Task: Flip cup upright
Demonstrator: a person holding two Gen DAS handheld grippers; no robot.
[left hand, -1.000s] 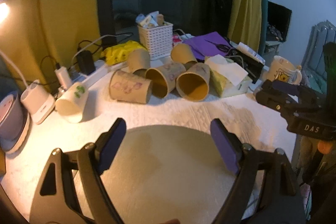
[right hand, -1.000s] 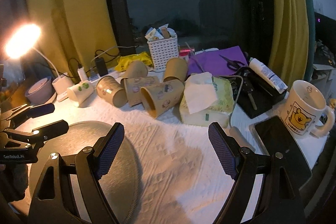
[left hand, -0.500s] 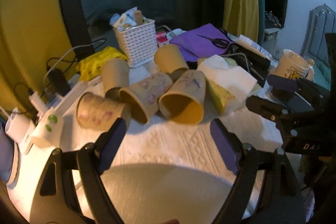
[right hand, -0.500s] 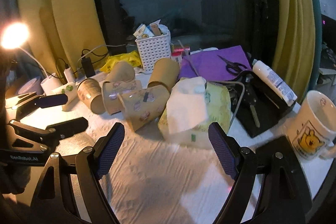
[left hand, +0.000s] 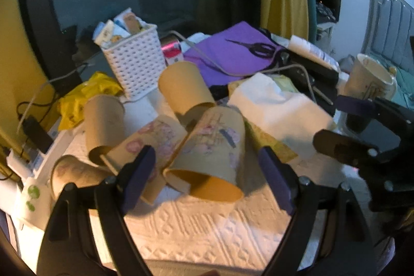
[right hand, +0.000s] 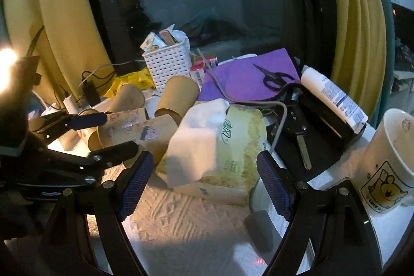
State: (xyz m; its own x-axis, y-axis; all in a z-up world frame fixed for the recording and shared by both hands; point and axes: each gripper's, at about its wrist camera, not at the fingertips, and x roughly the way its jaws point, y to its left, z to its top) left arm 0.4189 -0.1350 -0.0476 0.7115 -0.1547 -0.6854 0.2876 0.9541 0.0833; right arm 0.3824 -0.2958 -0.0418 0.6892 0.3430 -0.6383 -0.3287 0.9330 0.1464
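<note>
Several brown paper cups lie on their sides in a heap on the white cloth. The nearest one, a printed paper cup (left hand: pixel 209 151), lies with its mouth toward me, right between my left fingers. My left gripper (left hand: pixel 207 172) is open and empty, close in front of it; it also shows in the right wrist view (right hand: pixel 103 132), straddling the same cup (right hand: pixel 137 133). My right gripper (right hand: pixel 201 183) is open and empty, facing the tissue pack (right hand: pixel 220 146). It shows at the right of the left wrist view (left hand: pixel 346 123).
A white basket (left hand: pixel 134 64) stands behind the cups. A purple folder with scissors (right hand: pixel 274 79), a black case (right hand: pixel 318 136) with a tube, keys, and a bear mug (right hand: pixel 388 162) lie right. A power strip with chargers (left hand: pixel 33 146) is left. A lamp (right hand: pixel 7 61) glares far left.
Both grippers have moved forward toward the cup heap and the tissue pack. The left gripper now has the nearest lying cup between its open fingers. The round mat has dropped out of view.
</note>
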